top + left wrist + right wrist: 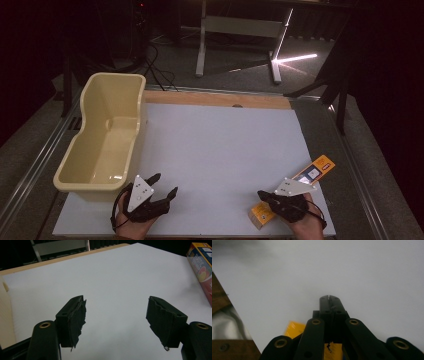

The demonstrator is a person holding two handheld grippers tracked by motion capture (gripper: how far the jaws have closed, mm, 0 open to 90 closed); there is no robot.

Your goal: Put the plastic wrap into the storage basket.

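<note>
- Your right gripper [264,196] has its jaws pressed together on nothing, resting over the yellow box [300,187] at the near right edge of the desk [220,150]; the box lies flat, not gripped.
- Your left gripper [166,186] sits with jaws spread wide and empty, near the tub.
- Farther left, the cream tub [105,132] stands empty, so moving the box looks not yet started.
</note>
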